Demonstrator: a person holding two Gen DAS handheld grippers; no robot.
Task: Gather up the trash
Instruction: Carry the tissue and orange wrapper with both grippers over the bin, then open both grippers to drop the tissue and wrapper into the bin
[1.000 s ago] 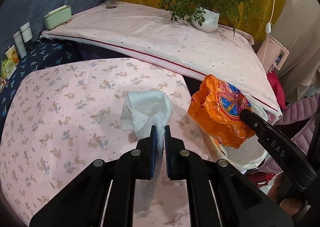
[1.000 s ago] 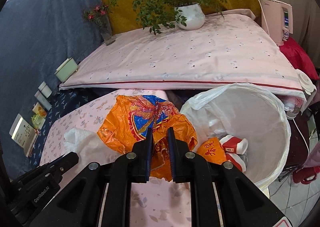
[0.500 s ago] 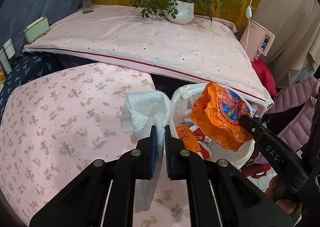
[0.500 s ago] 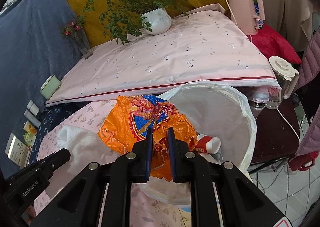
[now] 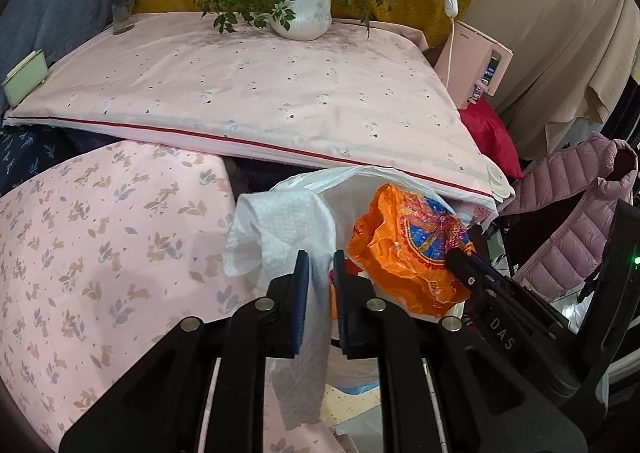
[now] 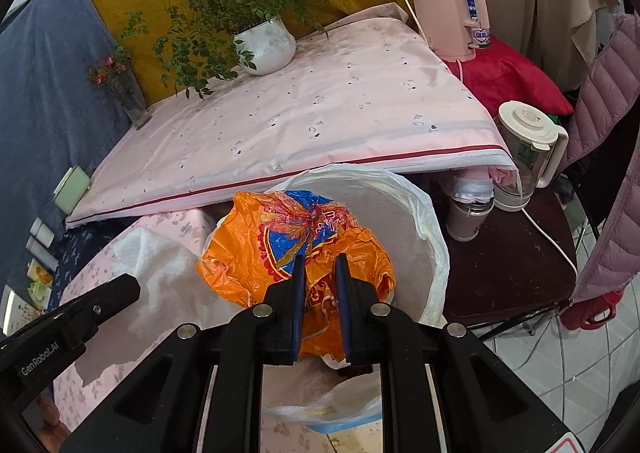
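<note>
Tissue [image 5: 296, 229], wrapper [image 6: 296, 249] over bin [image 6: 424, 213]

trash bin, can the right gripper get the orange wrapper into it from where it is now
Probably yes: the right gripper holds the orange wrapper right over the lined trash bin, whose mouth looks open, with only the left gripper's white tissue beside it.

Pink-covered raised surface [image 5: 248, 93] bearing potted plant [image 5: 302, 13], flower vase [image 5: 122, 9], perhaps a green box [image 5: 26, 71].

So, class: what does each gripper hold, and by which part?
Left gripper, jaws opening: white tissue between them, by its lower fold. Right gripper: orange bag, gripped at its crumpled near edge.
</note>
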